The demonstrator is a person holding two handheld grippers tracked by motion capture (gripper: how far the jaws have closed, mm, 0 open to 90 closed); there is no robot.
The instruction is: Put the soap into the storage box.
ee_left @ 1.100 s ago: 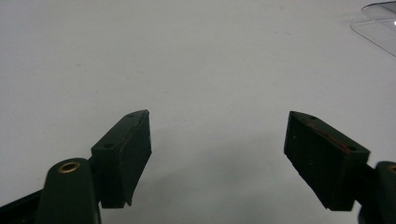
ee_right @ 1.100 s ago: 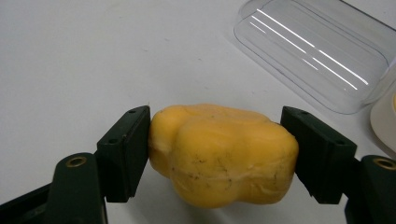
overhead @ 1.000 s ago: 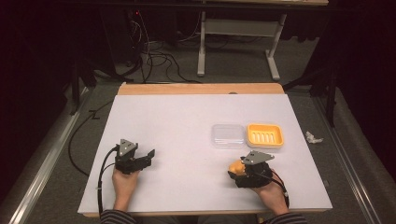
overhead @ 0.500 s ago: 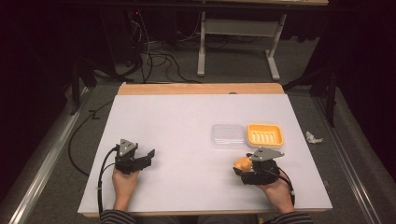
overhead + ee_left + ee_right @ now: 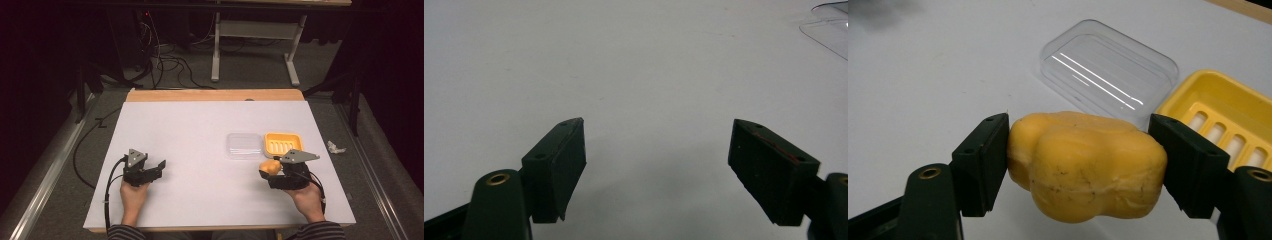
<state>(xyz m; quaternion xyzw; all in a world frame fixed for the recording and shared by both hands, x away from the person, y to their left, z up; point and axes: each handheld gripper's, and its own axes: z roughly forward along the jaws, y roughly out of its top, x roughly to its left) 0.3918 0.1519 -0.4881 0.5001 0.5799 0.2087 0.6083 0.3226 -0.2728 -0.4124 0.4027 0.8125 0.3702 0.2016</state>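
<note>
On the near right of the white table, the right gripper holds a yellow soap bar squarely between its two jaws, one pad against each end of the bar. The high view places the soap just short of the yellow soap dish and near the clear lid, which lies flat on the table touching or just beside the dish on its left. In the right gripper view the dish shows slotted and empty, with the lid beside it.

Change noted: against the high view of a second ago, the right hand and its load have shifted right and slightly forward, now standing closer to the dish. The dish and lid have not moved. The grip on the soap appears unchanged.

The left gripper rests at the near left, well apart from the work, jaws spread wide with nothing between them; the left gripper view shows bare table under it. Its position matches the earlier views.

Assessment: the soap is being carried towards the dish, and the shift suggests the approach is under way. Placement is not yet done. The remaining move likely calls for lifting the bar over the near rim before release; clipping the rim could push the dish into the lid.
</note>
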